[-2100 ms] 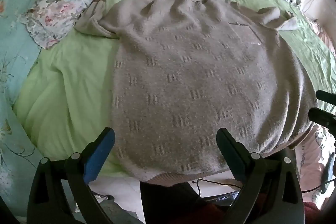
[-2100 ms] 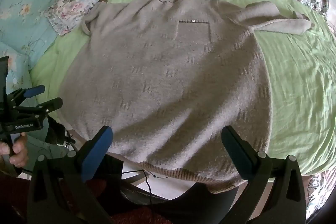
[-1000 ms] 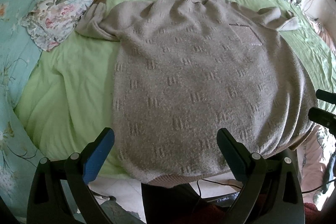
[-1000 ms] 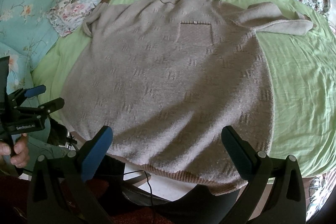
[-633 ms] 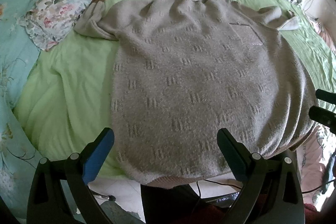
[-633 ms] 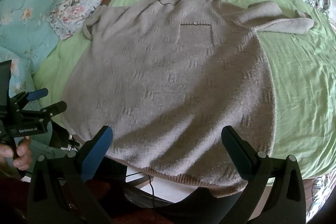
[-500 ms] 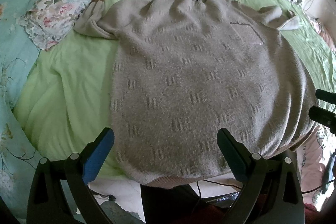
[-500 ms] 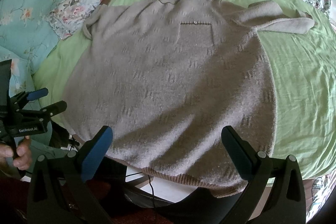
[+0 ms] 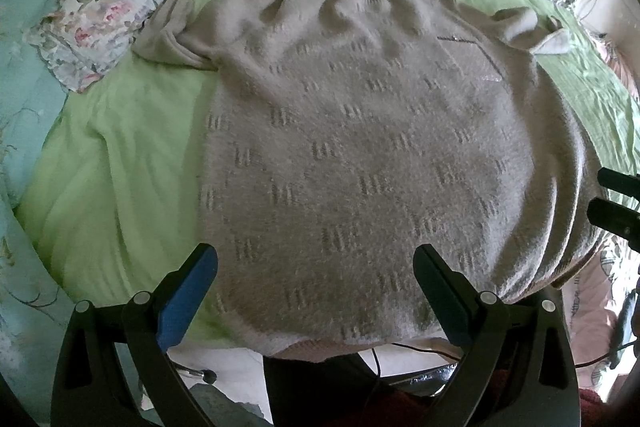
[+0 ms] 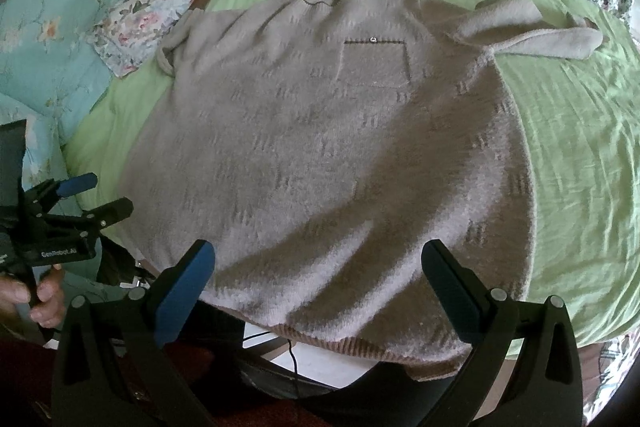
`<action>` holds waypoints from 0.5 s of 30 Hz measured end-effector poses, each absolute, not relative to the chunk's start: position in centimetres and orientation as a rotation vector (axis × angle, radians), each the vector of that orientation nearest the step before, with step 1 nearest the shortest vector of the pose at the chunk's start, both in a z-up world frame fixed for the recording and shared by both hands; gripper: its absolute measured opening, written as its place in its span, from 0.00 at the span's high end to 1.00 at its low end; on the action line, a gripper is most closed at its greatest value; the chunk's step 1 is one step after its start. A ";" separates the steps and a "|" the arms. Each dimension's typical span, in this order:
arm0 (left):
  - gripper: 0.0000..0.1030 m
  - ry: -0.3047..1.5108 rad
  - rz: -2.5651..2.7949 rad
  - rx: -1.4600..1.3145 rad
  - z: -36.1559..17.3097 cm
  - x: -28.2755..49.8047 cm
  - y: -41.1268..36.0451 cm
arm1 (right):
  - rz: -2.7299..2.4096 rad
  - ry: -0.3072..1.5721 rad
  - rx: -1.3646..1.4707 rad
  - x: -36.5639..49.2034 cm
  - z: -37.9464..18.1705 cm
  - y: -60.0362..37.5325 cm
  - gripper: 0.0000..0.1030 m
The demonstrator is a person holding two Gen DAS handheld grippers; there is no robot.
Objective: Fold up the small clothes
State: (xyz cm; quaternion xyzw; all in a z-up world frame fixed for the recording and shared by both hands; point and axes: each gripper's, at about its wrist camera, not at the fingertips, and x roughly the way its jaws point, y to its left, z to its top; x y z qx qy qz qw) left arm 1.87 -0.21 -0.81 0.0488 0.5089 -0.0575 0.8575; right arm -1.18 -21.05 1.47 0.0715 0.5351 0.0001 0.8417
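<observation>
Nothing moved since earlier frames | left tongs (image 9: 316,291), right tongs (image 10: 320,287) wide open, empty, low in frame | sweater (image 10: 320,147) flat mid-frame on bed (image 10: 580,147) | folding unstarted

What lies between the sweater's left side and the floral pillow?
Only bare green sheet, seen in the left wrist view. It separates the sweater body from the pillow; only the bunched sleeve reaches the pillow.

Sweater (image 9: 360,147) flat on sheet (image 9: 132,155)
</observation>
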 end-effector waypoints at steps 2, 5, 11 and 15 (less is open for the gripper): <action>0.04 1.077 -0.120 0.103 -0.9 2.4 -0.1 | 0.011 1.130 0.155 -0.8 1.4 -21.1 0.00; 0.04 1.066 -0.113 0.104 -0.8 3.4 0.0 | 0.022 1.134 0.157 0.2 1.4 -21.4 0.00; 0.04 1.070 -0.134 0.104 -0.8 6.3 0.4 | 0.051 1.128 0.166 2.6 1.2 -22.3 0.00; 0.04 1.055 -0.178 0.126 -0.6 9.9 0.9 | 0.097 1.115 0.149 5.0 1.1 -23.2 0.00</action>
